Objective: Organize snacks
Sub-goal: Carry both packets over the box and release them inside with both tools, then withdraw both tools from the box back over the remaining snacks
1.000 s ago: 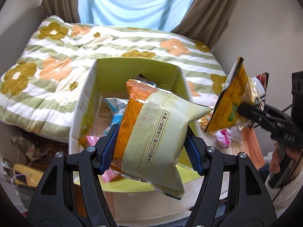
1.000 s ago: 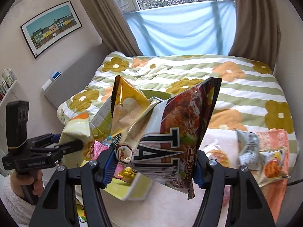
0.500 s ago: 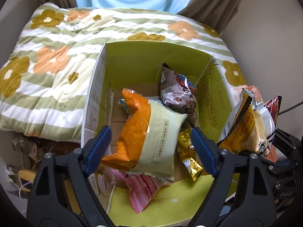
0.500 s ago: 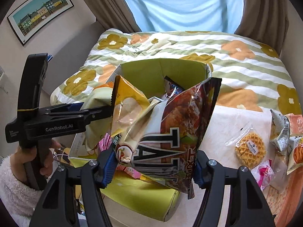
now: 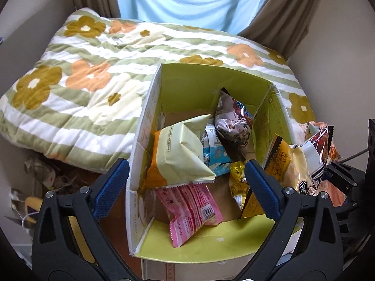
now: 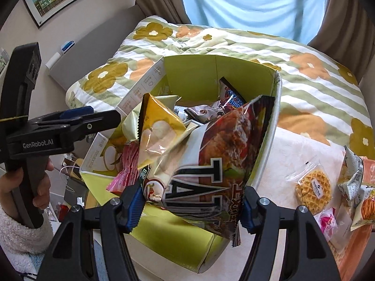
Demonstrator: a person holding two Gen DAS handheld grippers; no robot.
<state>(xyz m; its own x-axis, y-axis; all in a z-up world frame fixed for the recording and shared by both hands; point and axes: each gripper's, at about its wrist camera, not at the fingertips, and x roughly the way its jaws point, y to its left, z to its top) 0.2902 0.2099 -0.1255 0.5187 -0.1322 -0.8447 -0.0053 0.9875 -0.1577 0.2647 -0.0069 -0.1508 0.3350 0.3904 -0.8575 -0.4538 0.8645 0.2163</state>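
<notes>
A green cardboard box stands open below my left gripper, which is open and empty above it. An orange and pale green snack bag lies inside on a pink packet, beside several other bags. My right gripper is shut on two chip bags, a dark one and a yellow one, held over the box. These bags show at the right in the left wrist view. The left gripper shows at the left in the right wrist view.
A flowered quilt lies behind and left of the box. On the pale surface right of the box lie a waffle packet, a grey crumpled bag and other snacks. Clutter sits on the floor at the lower left.
My left gripper opened and the orange and green bag dropped into the box. My right gripper moved closer over the box, still holding both chip bags.
</notes>
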